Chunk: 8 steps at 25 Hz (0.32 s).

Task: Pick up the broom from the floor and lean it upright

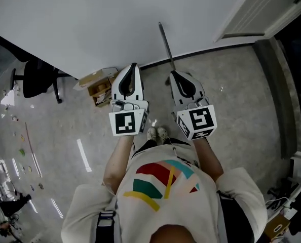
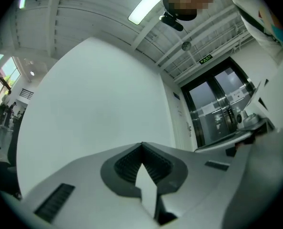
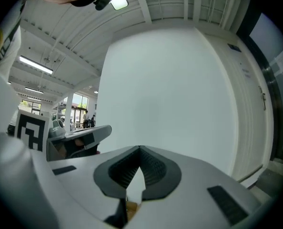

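Observation:
The broom's thin grey handle (image 1: 166,47) stands slanted against the white wall (image 1: 115,19); its lower end is hidden behind my right gripper. In the head view both grippers are raised side by side and aim at the wall. My left gripper (image 1: 134,65) is shut and holds nothing; in the left gripper view its jaw tips (image 2: 142,144) meet in front of bare wall. Just below the handle, my right gripper (image 1: 173,73) is also shut and empty, and in the right gripper view its tips (image 3: 139,148) touch. The broom's head is not visible.
An open cardboard box (image 1: 101,90) lies at the foot of the wall on the left, with a black office chair (image 1: 36,77) further left. A white door frame (image 1: 252,14) is at the upper right. Glass doors (image 2: 222,109) show in the left gripper view.

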Motion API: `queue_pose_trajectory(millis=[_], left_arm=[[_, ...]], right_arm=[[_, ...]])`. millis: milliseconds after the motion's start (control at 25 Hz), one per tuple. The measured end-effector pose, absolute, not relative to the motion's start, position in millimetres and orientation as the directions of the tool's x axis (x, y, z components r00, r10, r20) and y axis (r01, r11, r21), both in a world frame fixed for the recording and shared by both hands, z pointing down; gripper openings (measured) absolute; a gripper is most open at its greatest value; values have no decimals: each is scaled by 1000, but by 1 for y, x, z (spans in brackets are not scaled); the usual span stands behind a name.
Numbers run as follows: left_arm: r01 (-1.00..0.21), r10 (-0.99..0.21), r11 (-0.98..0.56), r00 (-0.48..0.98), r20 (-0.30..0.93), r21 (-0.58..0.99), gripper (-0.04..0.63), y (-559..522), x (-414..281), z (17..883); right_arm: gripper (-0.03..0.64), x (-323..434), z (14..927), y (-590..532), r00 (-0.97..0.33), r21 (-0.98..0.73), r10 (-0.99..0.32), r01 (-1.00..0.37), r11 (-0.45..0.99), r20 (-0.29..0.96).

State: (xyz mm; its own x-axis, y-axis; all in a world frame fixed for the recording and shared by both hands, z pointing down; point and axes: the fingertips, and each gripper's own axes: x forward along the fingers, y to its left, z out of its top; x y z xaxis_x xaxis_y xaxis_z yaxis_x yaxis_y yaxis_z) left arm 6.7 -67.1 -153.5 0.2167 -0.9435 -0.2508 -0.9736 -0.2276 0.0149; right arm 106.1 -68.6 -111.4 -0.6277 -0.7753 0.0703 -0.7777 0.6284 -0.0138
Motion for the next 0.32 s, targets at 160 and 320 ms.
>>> queue_pose_trajectory(millis=[160, 320], left_arm=[[-955, -921, -295, 276, -275, 28, 45, -11, 34, -167], [-946, -926, -317, 294, -237, 67, 44, 23, 53, -204]], right_arm=[[12, 126, -142, -10, -606, 5, -796, -795, 606, 2], [12, 148, -197, 25, -591, -1, -807, -807, 591, -13]])
